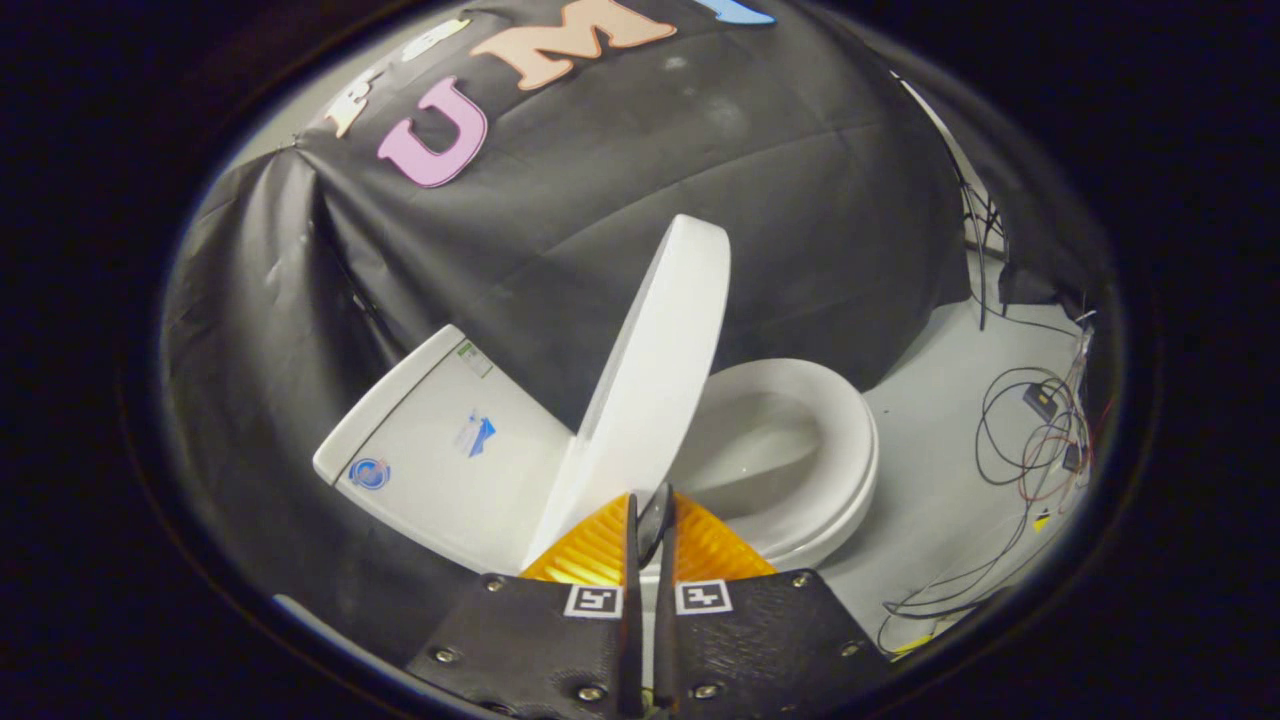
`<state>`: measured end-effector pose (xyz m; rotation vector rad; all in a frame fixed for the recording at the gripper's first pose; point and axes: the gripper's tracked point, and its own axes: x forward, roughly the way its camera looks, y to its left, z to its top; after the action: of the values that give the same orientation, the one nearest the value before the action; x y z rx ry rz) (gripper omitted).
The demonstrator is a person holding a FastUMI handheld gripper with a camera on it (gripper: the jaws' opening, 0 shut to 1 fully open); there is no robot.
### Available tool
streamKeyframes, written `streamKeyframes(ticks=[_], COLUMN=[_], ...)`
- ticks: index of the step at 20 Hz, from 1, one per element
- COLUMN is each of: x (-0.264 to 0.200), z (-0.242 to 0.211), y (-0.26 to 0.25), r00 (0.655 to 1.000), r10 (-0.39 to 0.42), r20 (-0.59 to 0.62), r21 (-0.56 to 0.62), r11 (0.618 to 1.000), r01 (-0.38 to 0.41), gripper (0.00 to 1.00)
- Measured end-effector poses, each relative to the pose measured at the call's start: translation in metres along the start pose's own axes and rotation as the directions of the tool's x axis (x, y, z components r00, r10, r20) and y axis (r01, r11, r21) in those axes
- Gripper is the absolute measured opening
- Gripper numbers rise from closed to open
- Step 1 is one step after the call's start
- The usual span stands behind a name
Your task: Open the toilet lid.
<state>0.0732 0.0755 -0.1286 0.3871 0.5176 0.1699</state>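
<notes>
- Two orange ribbed fingers [590, 545] of the gripper [650, 530] stand nearly closed, one thin slit between them; we read them as clenched, with the near edge of the lid just at or between the tips.
- Whether both pads actually press on that edge we cannot tell: a dark curved sliver sits in the slit and hides the contact.
- Glossy white oval plastic toilet lid [650, 380] is raised, standing steeply, tilted a little back toward the tank, hinge end low near the fingertips and free end high against the black cloth wall [800, 200].
- We judge the lid stands like this because it is being swung up about its hinge; it has not yet come to rest against the tank.
- White ceramic toilet tank [440, 450], flat-topped with small stickers, lies beside the lid on the side of the left finger; it is the natural backstop for the lid.
- White oval toilet seat ring [800, 470] is down on the bowl, uncovered, beyond the right finger.
- Task looks mostly done: seat exposed, lid past halfway. We guess what remains is easing the lid back until it leans on the tank.
- Risk, as we judge it: a lid this near upright could tip forward again if let go early.
- Loose black and red cables [1030, 440] lie on the pale grey floor [930, 500] well apart from the toilet, out of the way of the swing.
</notes>
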Motion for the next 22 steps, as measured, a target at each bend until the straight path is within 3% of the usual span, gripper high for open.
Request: streamKeyframes(ticks=[16, 22], x=[-0.006, -0.007], z=[0.014, 0.018], y=[0.034, 0.044], r00=[0.997, 0.996], r10=[-0.053, -0.046], r20=[0.063, 0.079], r21=[-0.133, -0.116], r11=[0.989, 0.992], r01=[0.061, 0.055], gripper=[0.05, 0.05])
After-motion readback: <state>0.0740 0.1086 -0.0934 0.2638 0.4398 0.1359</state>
